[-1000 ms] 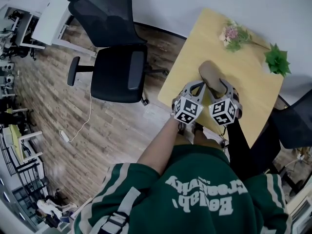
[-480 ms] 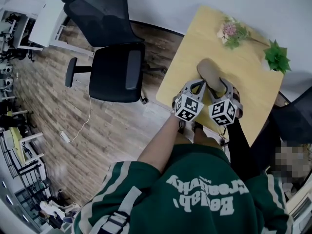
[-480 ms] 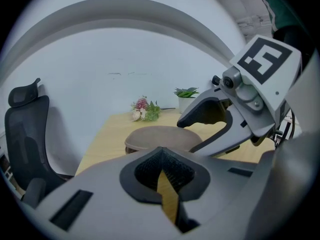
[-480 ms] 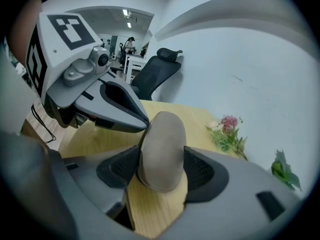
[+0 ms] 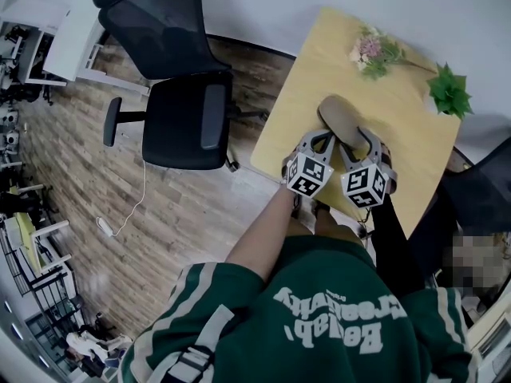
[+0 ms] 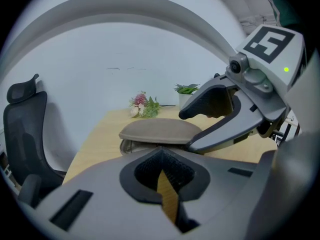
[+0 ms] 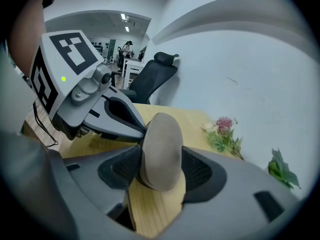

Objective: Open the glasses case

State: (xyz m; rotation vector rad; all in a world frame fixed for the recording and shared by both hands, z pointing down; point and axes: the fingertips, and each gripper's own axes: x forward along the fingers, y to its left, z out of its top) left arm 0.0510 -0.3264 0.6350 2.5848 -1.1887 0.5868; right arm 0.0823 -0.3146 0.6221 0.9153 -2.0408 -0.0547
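Observation:
A brown oval glasses case (image 5: 337, 116) lies on the light wooden table (image 5: 399, 102). My right gripper (image 5: 357, 140) straddles its near end. In the right gripper view the case (image 7: 161, 144) sits between the dark pads (image 7: 120, 166), which touch both its sides while the jaws are closing. My left gripper (image 5: 326, 136) is just left of it, jaws almost together with nothing between them. In the left gripper view its tips (image 6: 160, 151) sit right in front of the case (image 6: 160, 131), whose lid shows a thin gap at its left edge above the rim.
A pink flower sprig (image 5: 371, 50) and a small green plant (image 5: 447, 92) stand at the table's far side. A black office chair (image 5: 180, 102) is on the wooden floor to the left. Another dark chair (image 5: 479, 198) is at the right.
The head view has shifted a little. Both grippers stay at the case, the left one slightly lower; the case has not moved on the table.

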